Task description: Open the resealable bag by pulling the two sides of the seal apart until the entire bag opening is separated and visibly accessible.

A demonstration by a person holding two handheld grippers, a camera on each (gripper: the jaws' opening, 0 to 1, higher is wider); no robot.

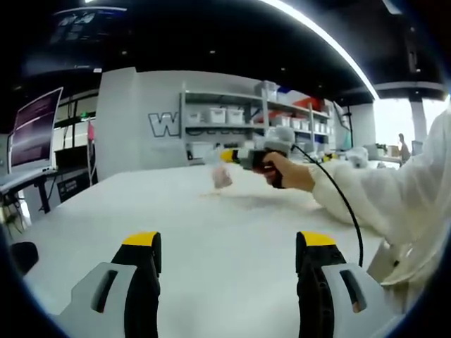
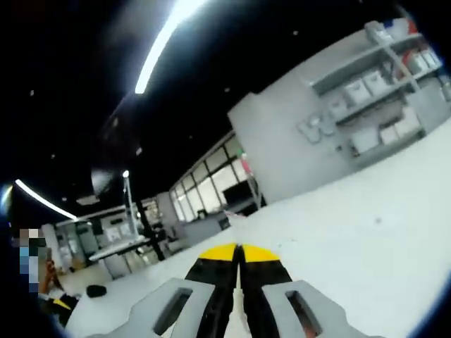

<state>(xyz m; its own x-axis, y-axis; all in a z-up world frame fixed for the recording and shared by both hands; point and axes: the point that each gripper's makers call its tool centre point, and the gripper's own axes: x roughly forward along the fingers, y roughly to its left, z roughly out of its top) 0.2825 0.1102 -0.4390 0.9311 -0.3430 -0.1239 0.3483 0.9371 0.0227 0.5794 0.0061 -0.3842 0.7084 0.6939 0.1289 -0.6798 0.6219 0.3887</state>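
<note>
- Where the left gripper view looks across the white table (image 1: 211, 232), the resealable bag (image 1: 221, 174) hangs just above the far part of the tabletop, a small pale, pinkish, blurred shape.
- Its top edge sits at the tip of the right gripper (image 1: 229, 156), which comes in from the right with a yellow-and-black nose; the contact itself is too blurred to make out.
- A hand (image 1: 292, 172) grips that tool's handle, a white sleeve (image 1: 394, 193) runs back toward the right edge, and a black cable (image 1: 338, 193) loops from the tool down toward the near table.
- In the right gripper view, the right gripper (image 2: 238, 257) has its yellow-tipped jaws closed together, with only a thin seam between them; a faint pale sliver shows in that seam lower down, but I cannot tell whether it is the bag.
- At the bottom of the left gripper view, the left gripper (image 1: 229, 243) holds its jaws wide apart over bare table, nothing between them, well short of the bag.
- Behind the table stand a grey wall and shelves (image 1: 246, 116) of white bins, with a monitor (image 1: 32, 130) at the far left.
</note>
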